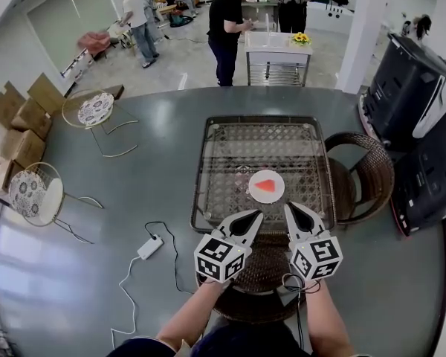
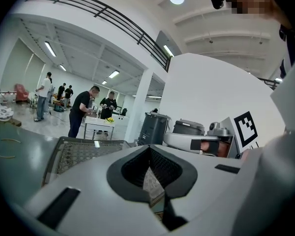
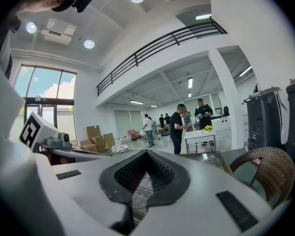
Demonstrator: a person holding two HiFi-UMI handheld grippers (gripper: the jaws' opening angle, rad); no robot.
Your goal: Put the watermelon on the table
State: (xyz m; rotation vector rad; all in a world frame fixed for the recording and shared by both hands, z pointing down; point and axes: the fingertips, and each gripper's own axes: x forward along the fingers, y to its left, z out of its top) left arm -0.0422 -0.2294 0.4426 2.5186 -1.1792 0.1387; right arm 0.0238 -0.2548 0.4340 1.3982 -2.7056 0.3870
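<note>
Well left of left gripper (image 1: 257, 216): cardboard boxes (image 1: 21, 117) and two wire chairs (image 1: 95, 110) on grey floor.
Nearer, left of it and lower in head view: white charger (image 1: 150, 247), cable trailing off.
Left gripper: pressed together, pinching nothing. Tip at near edge of table (image 1: 230, 155), angled toward plate (image 1: 267, 198).
Just ahead of both tips, about midway between them: watermelon (image 1: 265, 185), red wedge lying on the white plate, plate resting on the glass tabletop. Touched by neither gripper.
Right gripper (image 1: 290, 208): also pressed together, empty. Close beside left one, tip slightly nearer the plate.
Beneath both grippers: wicker seat (image 1: 260, 277).
Right of right gripper: wicker chair (image 1: 368, 171) tucked against the table side, then black machines (image 1: 407, 88) further right.
Far ahead, beyond the table: white cart (image 1: 278, 50) with yellow flowers, people standing around it.
</note>
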